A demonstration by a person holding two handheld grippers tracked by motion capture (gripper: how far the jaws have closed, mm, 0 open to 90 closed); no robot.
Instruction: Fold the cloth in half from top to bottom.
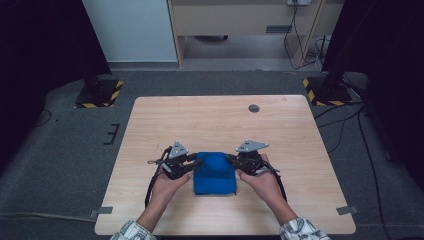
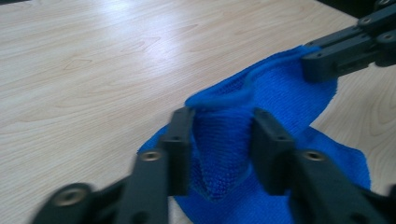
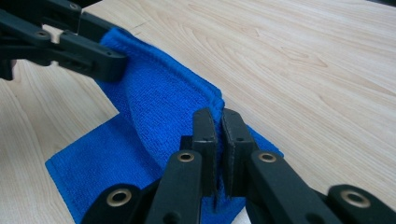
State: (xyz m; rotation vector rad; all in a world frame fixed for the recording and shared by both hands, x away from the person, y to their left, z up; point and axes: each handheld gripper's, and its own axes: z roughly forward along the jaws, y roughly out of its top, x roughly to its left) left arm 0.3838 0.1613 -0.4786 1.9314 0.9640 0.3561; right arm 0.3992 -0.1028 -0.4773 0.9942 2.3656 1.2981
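Right fingers (image 3: 218, 140) clamped on blue cloth (image 3: 154, 107), left fingers (image 2: 224, 140) seemingly loosened

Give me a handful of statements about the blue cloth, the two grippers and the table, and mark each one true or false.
1. The right gripper is clamped shut on an edge of the blue cloth. True.
2. The left gripper is pinched tight on the cloth. False: its jaws stand apart with a fold of cloth between them, not pressed on it.
3. The cloth lies completely flat on the table. False: its upper edge is raised between the two grippers.
4. The table has a light wooden top. True.
5. The cloth is red. False: it is blue.
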